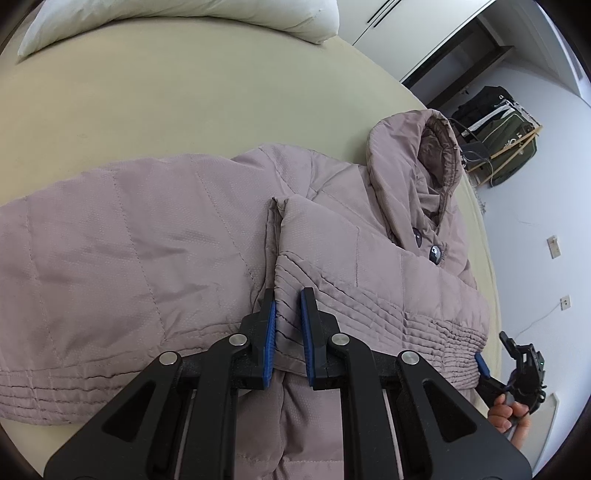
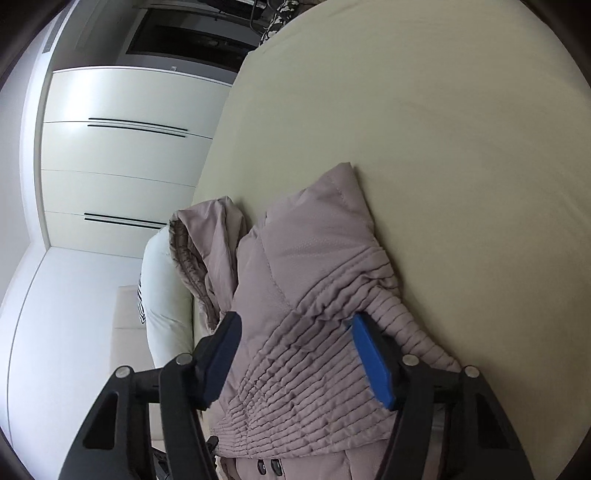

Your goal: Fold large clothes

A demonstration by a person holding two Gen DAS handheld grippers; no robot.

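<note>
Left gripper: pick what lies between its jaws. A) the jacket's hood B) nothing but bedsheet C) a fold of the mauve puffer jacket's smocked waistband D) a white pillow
C: the left gripper has its blue-padded jaws on either side of a raised fold of the mauve puffer jacket at its smocked waistband, far from the hood and white pillow.

Soft even daylight, strong fisheye warp, dark corners.

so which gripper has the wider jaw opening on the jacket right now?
The right gripper: its jaws are spread wide across the jacket's ribbed waistband. The left gripper has only a narrow gap, closed around a thin fold at the waist.
</note>
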